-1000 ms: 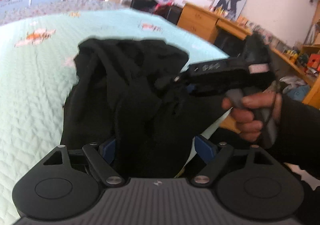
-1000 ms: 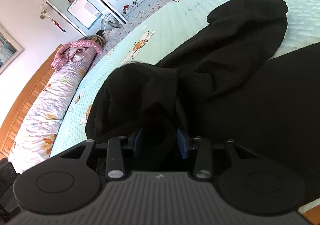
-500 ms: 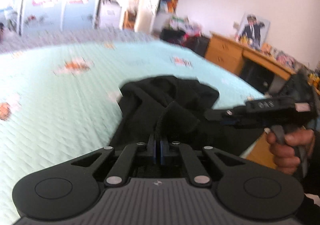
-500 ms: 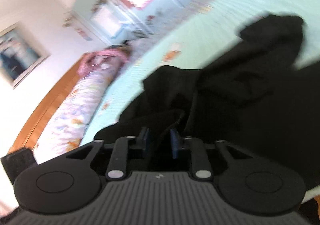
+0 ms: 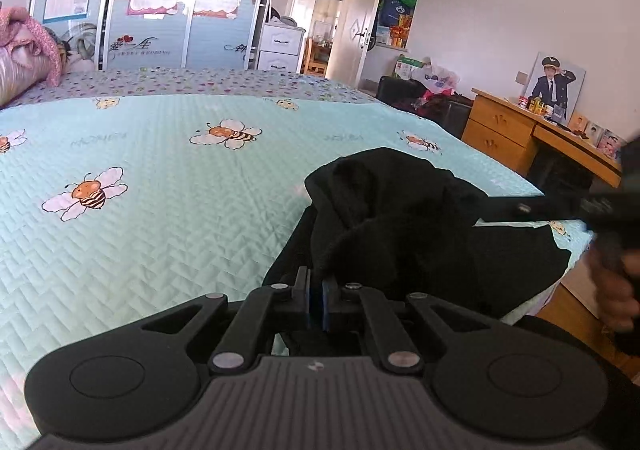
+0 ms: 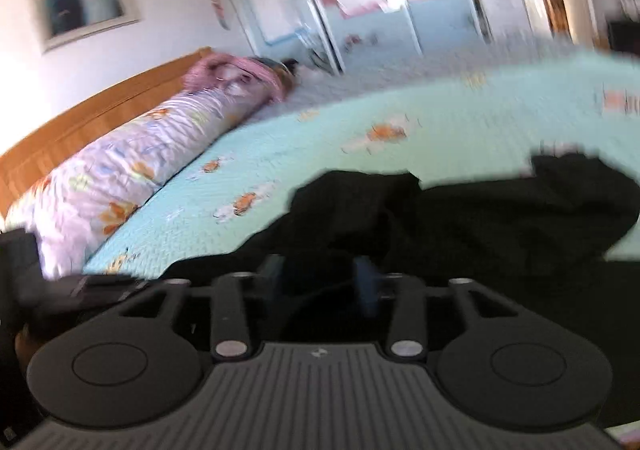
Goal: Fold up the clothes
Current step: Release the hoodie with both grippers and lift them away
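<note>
A black garment [image 5: 420, 234] lies crumpled on the mint bee-print bedspread [image 5: 180, 210], near the bed's right edge. My left gripper [image 5: 316, 302] is shut on a fold of it, and the cloth rises in a ridge from the pads. The right gripper [image 5: 524, 208], held by a hand [image 5: 616, 282], reaches in over the garment from the right. In the blurred right wrist view, the right gripper [image 6: 320, 282] has its jaws apart and opening. The black garment [image 6: 480, 218] lies loosely between and beyond them, not pressed.
A rolled floral quilt [image 6: 132, 170] lies along the wooden headboard [image 6: 80, 122]. A wooden desk [image 5: 520, 130] stands past the bed's right edge. A sliding-door wardrobe [image 5: 160, 10] is at the far end. Bare bedspread stretches left of the garment.
The left jaws closed on a fold of the garment and lifted back. The right jaws narrowed on the cloth, then widened again. Both cameras rose and tilted up, showing more of the room.
</note>
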`<state>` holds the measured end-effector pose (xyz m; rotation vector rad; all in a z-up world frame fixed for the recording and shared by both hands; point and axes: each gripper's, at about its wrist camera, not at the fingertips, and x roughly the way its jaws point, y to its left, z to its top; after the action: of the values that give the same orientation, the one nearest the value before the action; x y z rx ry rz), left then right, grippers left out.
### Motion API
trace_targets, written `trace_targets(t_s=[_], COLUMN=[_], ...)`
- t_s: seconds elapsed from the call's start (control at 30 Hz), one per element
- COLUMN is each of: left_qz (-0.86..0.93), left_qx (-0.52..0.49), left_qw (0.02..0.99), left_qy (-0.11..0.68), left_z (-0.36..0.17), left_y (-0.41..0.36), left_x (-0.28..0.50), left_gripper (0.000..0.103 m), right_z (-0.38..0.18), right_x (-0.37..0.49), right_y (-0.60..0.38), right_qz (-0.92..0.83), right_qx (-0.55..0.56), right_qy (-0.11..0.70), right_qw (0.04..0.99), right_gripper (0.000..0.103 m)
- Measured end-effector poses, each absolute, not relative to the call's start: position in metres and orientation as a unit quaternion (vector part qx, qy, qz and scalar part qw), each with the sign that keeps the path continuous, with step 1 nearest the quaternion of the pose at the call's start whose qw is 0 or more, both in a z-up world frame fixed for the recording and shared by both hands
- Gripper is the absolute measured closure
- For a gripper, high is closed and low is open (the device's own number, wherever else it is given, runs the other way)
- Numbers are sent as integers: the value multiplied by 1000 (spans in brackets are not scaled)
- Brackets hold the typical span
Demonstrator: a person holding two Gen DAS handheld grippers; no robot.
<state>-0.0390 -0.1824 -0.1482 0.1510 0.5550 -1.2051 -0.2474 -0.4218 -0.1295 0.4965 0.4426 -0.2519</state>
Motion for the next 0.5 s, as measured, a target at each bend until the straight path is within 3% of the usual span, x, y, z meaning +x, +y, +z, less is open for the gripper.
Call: trace_targets(t_s=[0.13,0.33,0.37,0.4,0.43,0.5], left_qz=[-561,-561,-562,-561,-559,-552], left_qx=[77,73,73,72,71,62], left_qw=[786,784,784,785,786,791], left_qy=[251,255,255,254,254,255], left_z=[-148,-152,-152,-152,-151,-150], left_y=[-178,-176,-176,-174,-173,-166], left_x=[-39,-38,-38,-38,-38,-34], left_gripper=[98,98,98,98,98,97], right_z=[-139,-170,-174,-172,-170,-149], right_x=[-207,-170,-173,-176,-179,-183], right_y=[-441,-432,-434,-430,-427,-412], right_qz=[-133,-183,-178,-169,-159,-150], right_qx=[273,258,281,282,283,243], right_qy=[233,338,337,324,312,280], right_qw=[924,887,881,887,893,917], right_gripper=[53,53,67,90,96,98])
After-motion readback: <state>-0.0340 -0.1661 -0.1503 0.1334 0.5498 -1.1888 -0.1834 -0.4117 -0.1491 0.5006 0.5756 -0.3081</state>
